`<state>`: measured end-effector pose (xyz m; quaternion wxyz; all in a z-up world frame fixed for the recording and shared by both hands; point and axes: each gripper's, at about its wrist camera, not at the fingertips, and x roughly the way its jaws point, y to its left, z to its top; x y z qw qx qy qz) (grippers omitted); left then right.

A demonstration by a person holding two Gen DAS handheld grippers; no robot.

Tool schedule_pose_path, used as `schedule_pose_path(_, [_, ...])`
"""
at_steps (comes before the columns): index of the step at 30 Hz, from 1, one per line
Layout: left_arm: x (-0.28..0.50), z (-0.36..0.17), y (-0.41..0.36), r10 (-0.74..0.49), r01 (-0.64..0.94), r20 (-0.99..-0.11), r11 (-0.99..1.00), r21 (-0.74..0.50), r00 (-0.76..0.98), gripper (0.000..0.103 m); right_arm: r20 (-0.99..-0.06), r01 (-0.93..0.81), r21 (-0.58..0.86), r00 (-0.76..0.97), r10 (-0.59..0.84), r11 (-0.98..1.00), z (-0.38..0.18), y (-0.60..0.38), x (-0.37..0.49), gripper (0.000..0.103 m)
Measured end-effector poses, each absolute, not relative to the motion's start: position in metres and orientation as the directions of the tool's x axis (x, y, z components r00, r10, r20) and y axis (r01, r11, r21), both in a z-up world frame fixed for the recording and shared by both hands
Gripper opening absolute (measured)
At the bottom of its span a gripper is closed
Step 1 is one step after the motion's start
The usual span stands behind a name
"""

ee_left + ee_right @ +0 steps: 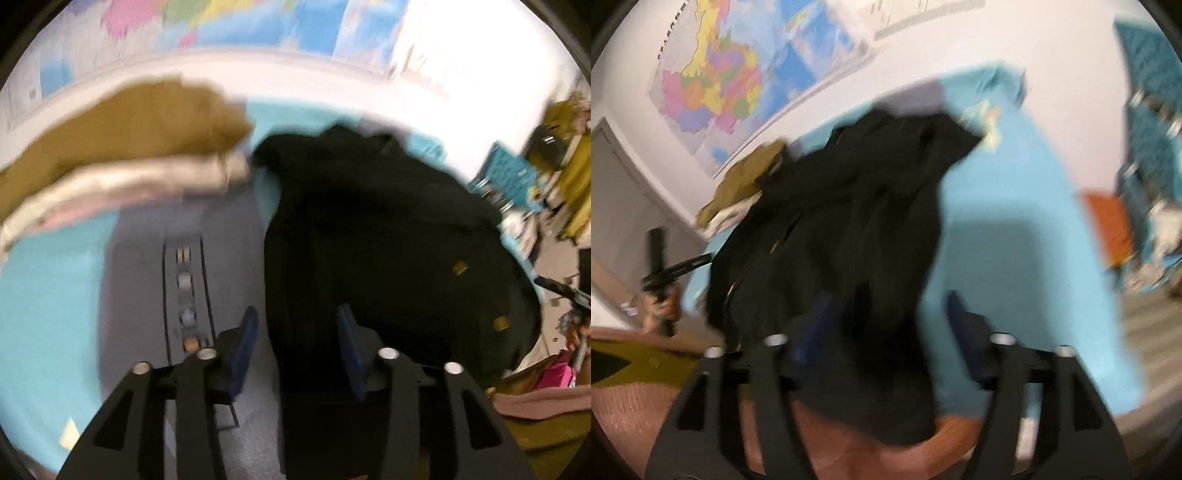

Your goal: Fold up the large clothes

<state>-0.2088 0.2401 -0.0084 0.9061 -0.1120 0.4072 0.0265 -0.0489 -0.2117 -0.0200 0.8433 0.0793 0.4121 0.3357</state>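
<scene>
Right now the black coat [388,240] lies spread on the blue sheet [48,314], likely laid flat so it can be folded, beside a pile of done clothes [122,147]. Both the left gripper [297,343] and the right gripper [888,325] hang just above it, jaws spread apart. Though the view is blurry, they seem to pinch nothing.
</scene>
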Motion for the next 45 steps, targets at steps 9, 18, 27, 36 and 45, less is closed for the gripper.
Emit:
schedule_pose_path(9, [-0.148, 0.038, 0.224, -0.029, -0.036, -0.653, 0.996, -0.085, 0.757, 0.066, -0.551, -0.705, 0.225, 0.477, 0.685, 0.672, 0.045, -0.094, 0.036, 0.059])
schedule_pose_path(18, [-0.045, 0.009, 0.182, -0.106, 0.064, -0.693, 0.994, -0.087, 0.714, 0.066, -0.726, -0.691, 0.227, 0.35, 0.592, 0.686, -0.008, 0.07, 0.146, 0.044])
schedule_pose_path(27, [-0.033, -0.018, 0.187, -0.165, 0.088, -0.724, 0.986, -0.144, 0.67, 0.066, -0.798, -0.633, 0.107, 0.406, 0.446, 0.767, -0.046, 0.105, 0.171, 0.044])
schedule_pose_path(36, [-0.045, -0.016, 0.206, -0.179, 0.067, -0.707, 0.981, -0.184, 0.685, 0.068, -0.729, -0.629, 0.111, 0.474, 0.493, 0.769, -0.013, 0.09, 0.177, 0.015])
schedule_pose_path(45, [-0.055, -0.021, 0.219, -0.151, 0.035, -0.716, 0.984, -0.174, 0.681, 0.069, -0.768, -0.588, 0.118, 0.457, 0.449, 0.8, -0.036, 0.105, 0.216, 0.016])
